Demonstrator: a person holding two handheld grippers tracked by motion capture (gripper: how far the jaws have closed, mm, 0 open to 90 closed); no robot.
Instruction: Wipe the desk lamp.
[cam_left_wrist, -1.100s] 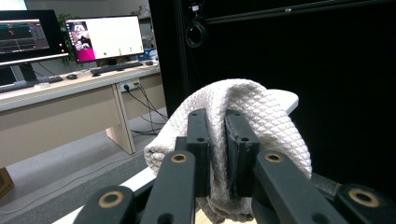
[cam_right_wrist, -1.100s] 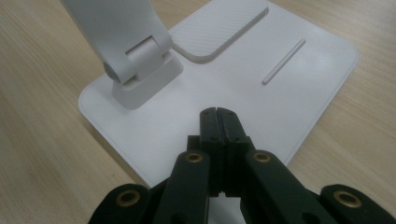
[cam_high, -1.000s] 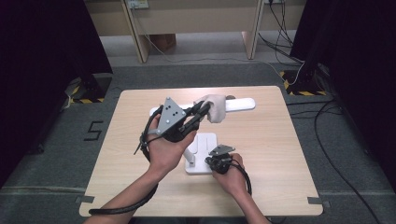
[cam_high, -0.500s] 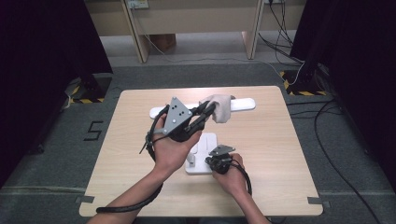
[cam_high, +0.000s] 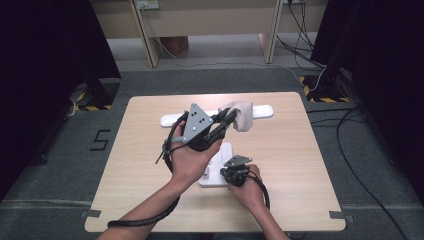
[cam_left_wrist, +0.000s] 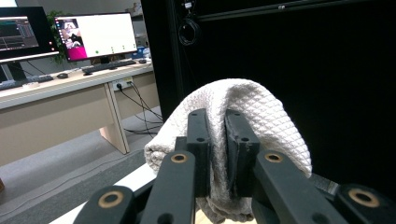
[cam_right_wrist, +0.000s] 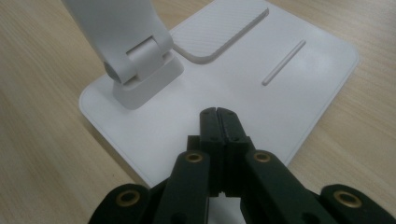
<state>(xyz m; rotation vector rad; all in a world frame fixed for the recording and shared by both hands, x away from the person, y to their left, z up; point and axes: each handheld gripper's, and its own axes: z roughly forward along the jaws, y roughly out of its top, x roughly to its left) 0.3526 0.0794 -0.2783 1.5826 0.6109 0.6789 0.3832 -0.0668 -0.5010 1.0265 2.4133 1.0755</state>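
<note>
A white desk lamp stands on the table, its flat base (cam_high: 216, 178) near the front and its long head bar (cam_high: 261, 110) raised across the back. A pale quilted cloth (cam_high: 243, 115) lies over the bar, and my left gripper (cam_high: 231, 118) is shut on it. In the left gripper view the cloth (cam_left_wrist: 266, 116) drapes over and between the pinching jaws of my left gripper (cam_left_wrist: 218, 135). My right gripper (cam_right_wrist: 218, 113) is shut with nothing in it, tips resting on the lamp base (cam_right_wrist: 299, 88) just in front of the arm hinge (cam_right_wrist: 140, 70).
The wooden table (cam_high: 145, 170) has bare room on both sides of the lamp. Dark curtains stand to the left and right, and cables run over the floor at the right. Desks with lit monitors (cam_left_wrist: 95, 35) are behind.
My left gripper has slid a little to the right along the lamp head, carrying the cloth with it. The right gripper has stayed on the base.
</note>
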